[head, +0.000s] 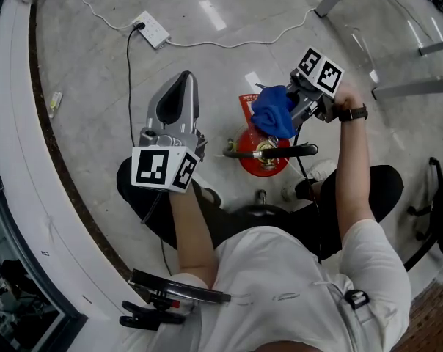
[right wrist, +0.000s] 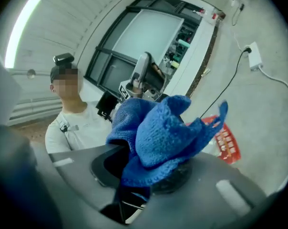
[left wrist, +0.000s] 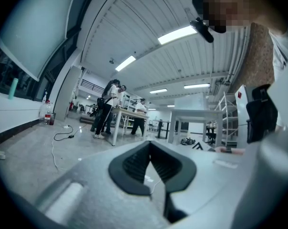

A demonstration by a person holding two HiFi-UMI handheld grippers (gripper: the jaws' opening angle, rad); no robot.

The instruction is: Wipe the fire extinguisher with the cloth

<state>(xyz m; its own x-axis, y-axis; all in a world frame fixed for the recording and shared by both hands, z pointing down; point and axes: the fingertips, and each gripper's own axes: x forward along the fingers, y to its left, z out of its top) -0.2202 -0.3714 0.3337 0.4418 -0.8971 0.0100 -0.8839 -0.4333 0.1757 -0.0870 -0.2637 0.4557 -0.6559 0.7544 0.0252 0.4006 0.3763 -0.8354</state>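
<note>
The red fire extinguisher (head: 264,160) stands upright on the grey floor (head: 229,6), between the feet of the seated person and seen from above. Its black handle (head: 280,151) points to the right. The right gripper (head: 291,106) is at the far side of the extinguisher's top, and its jaws are clenched on a crumpled blue cloth (head: 273,112). In the head view the cloth hangs over the extinguisher's far edge; I cannot tell if it touches. The left gripper (head: 186,77) is to the left of the extinguisher and apart from it. Its jaws are pressed together at the tips, with nothing between them. A white power strip (head: 152,29) lies far on the floor.
</note>
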